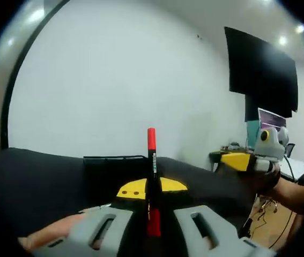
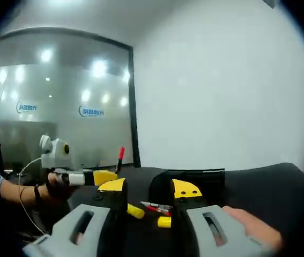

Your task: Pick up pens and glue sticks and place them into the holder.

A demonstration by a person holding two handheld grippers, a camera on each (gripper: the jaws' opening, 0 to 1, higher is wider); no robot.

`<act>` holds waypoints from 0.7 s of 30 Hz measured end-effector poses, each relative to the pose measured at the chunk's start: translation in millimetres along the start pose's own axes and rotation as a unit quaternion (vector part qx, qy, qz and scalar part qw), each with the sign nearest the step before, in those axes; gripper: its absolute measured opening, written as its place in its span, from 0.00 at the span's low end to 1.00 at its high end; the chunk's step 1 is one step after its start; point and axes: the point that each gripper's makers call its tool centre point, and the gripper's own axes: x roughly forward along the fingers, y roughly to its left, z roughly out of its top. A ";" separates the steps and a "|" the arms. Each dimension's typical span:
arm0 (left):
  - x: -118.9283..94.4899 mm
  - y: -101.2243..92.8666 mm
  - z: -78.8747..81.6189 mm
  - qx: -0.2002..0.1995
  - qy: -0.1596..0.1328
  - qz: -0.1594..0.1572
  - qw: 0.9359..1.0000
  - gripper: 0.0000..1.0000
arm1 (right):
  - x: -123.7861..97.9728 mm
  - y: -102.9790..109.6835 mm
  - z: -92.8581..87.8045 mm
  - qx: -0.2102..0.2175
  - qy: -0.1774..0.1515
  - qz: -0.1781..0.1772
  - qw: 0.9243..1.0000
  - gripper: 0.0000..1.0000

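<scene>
One pen (image 1: 152,176), black-bodied with a red cap at each end, stands upright between the jaws of my left gripper (image 1: 153,222), which is clamped on its lower part. My right gripper (image 2: 147,206) has its jaws apart with nothing between them; just beyond them on the black table (image 2: 259,187) lie a red pen (image 2: 156,206) and two yellow glue sticks (image 2: 135,211). Behind these sits the black holder (image 2: 197,176).
</scene>
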 end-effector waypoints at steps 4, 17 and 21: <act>-2.7 -13.1 -2.7 0.015 -0.013 -0.012 1.000 0.07 | 8.3 19.9 4.4 0.009 0.018 0.030 0.999 0.25; -14.3 -45.7 -10.4 0.078 -0.051 -0.038 0.995 0.07 | 27.6 48.2 -1.8 0.047 0.054 0.053 0.996 0.18; -16.0 -52.9 -11.7 0.086 -0.056 -0.043 0.994 0.07 | 31.6 54.4 -6.3 0.049 0.063 0.056 0.995 0.16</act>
